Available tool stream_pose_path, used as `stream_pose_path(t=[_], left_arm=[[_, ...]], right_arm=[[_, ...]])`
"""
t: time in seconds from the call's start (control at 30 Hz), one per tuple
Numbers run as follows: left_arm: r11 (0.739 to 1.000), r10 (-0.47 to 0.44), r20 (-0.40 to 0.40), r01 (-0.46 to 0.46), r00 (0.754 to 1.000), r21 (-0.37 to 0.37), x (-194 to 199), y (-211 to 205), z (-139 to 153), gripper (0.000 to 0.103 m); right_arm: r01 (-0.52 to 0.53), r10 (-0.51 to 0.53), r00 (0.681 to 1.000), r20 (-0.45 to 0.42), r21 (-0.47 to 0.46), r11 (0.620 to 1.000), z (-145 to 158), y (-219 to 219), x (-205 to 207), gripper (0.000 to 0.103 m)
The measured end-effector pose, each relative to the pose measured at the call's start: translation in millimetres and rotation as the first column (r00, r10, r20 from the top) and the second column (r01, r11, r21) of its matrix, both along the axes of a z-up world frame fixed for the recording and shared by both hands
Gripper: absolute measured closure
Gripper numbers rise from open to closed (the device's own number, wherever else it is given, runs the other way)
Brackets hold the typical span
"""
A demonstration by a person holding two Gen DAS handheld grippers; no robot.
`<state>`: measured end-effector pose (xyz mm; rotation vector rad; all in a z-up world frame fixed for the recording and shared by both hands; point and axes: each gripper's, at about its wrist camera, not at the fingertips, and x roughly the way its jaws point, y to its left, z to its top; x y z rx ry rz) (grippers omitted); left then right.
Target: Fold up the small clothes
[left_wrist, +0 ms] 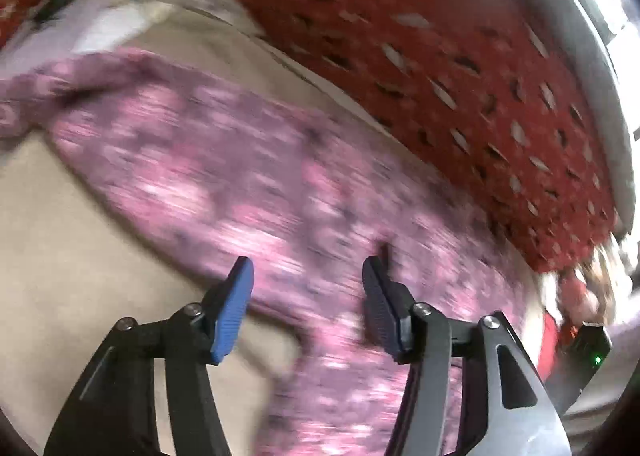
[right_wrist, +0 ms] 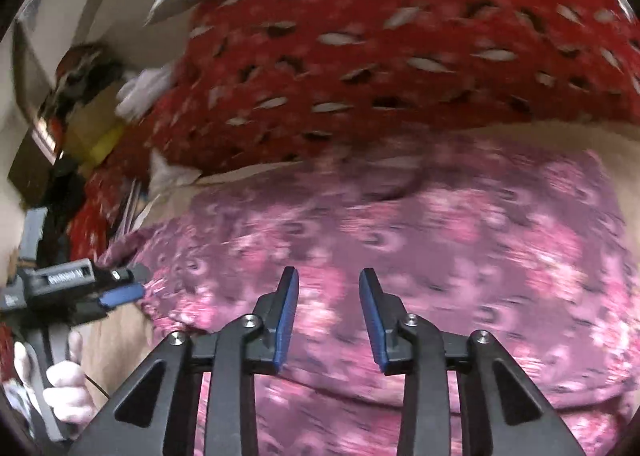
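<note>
A red patterned blanket (left_wrist: 440,68) fills twelve to three o'clock in both views. On the beige sheet (left_wrist: 80,240) below it lies the pink floral garment (right_wrist: 440,240), blurred. The left gripper (left_wrist: 308,276) hangs over the garment, jaws spread, empty. The right gripper (right_wrist: 329,288) likewise, jaws parted narrower.

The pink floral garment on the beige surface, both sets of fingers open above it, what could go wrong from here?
1. The pink floral garment lies close to the red patterned fabric; a low pinch near that edge might catch both.
2. Both views are smeared, so the left gripper and right gripper could land off the hem.
3. Nothing is held, so the loose cloth may bunch when touched.
</note>
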<state>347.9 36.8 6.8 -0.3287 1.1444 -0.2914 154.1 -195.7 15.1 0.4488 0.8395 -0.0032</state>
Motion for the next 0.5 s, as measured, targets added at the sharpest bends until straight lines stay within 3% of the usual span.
stream_pose_path(t=[0.13, 0.2, 0.27, 0.37, 0.43, 0.5], left_arm=[[0.991, 0.122, -0.021, -0.121, 0.992, 0.052, 19, 65, -9, 0.048], [0.975, 0.208, -0.037, -0.204, 0.977, 0.084, 28, 105, -17, 0.048], [0.958, 0.274, -0.039, -0.268, 0.961, 0.104, 34, 135, -21, 0.048], [0.925, 0.363, 0.029, -0.364, 0.931, 0.111, 34, 186, -11, 0.048], [0.916, 0.377, 0.074, -0.383, 0.923, 0.117, 32, 204, -6, 0.048], [0.922, 0.349, 0.094, -0.359, 0.933, 0.142, 34, 213, -8, 0.042]], right_arm=[[-0.017, 0.014, 0.994, -0.107, -0.024, 1.0, -42, 24, 17, 0.066], [-0.007, 0.007, 1.0, -0.013, -0.049, 0.999, -45, 28, 6, 0.065], [-0.007, 0.008, 1.0, 0.004, -0.063, 0.998, -46, 29, 3, 0.064], [-0.021, 0.022, 1.0, 0.014, -0.057, 0.998, -47, 30, 1, 0.058], [-0.03, 0.032, 0.999, 0.026, -0.055, 0.998, -48, 32, 2, 0.054], [-0.04, 0.042, 0.998, 0.036, -0.058, 0.998, -48, 33, 1, 0.05]])
